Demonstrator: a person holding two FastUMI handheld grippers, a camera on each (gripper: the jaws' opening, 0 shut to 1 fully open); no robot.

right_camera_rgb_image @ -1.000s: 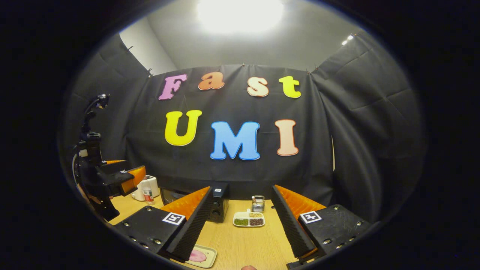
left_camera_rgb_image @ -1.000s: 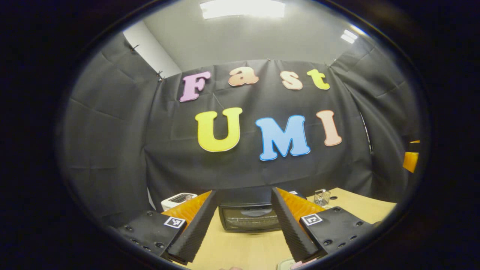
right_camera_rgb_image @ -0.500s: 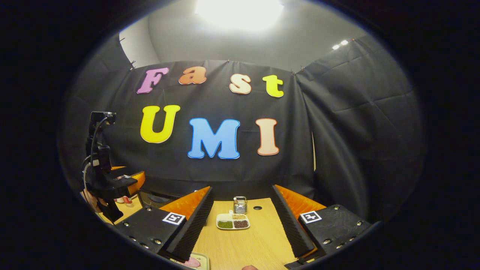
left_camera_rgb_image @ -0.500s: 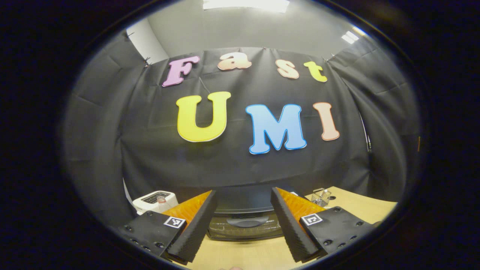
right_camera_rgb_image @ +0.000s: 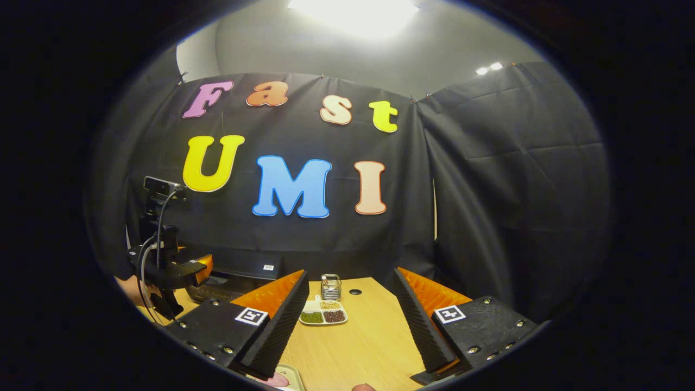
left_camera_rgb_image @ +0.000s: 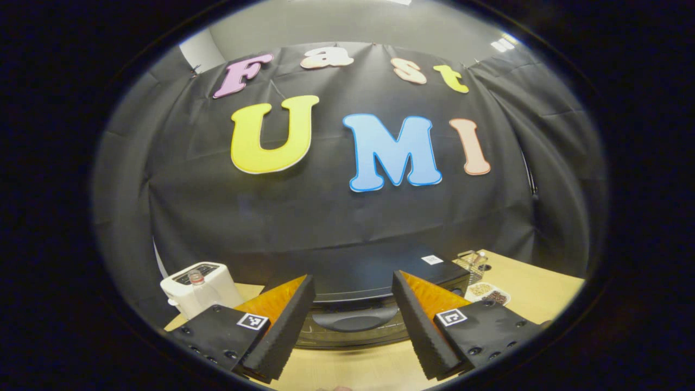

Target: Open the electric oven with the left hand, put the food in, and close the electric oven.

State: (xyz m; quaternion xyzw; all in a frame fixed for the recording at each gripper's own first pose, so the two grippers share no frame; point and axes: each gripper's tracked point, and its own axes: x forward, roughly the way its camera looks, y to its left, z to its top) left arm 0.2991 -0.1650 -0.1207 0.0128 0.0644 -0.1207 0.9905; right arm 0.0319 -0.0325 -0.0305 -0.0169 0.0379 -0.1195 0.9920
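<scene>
Left gripper (left_camera_rgb_image: 352, 326): its jaws are standing wide apart and gripping nothing, hovering just in front of the oven door.
Black electric oven (left_camera_rgb_image: 374, 271): it is sitting on the light wooden table (left_camera_rgb_image: 537, 282), straight ahead between the left jaws; its door is looking closed, with the curved dark handle (left_camera_rgb_image: 353, 320) lying in the gap between the two fingers (whether either finger is touching it cannot be told).
White toaster-like appliance (left_camera_rgb_image: 198, 279): it is standing beyond the left-hand finger, beside the oven.
Right gripper (right_camera_rgb_image: 350, 326): its jaws are also spread apart, holding nothing, hanging above the table.
White divided dish of green and brown grains (right_camera_rgb_image: 323, 315): it is resting on the table ahead, near the left-hand finger, with a small wire basket (right_camera_rgb_image: 330, 287) just behind it.
Pink food on a pale tray (right_camera_rgb_image: 277, 379): it is peeking out beneath the right gripper's left-hand finger, at the bottom edge.
Far left of the right gripper view: the left gripper is being held before the oven.
</scene>
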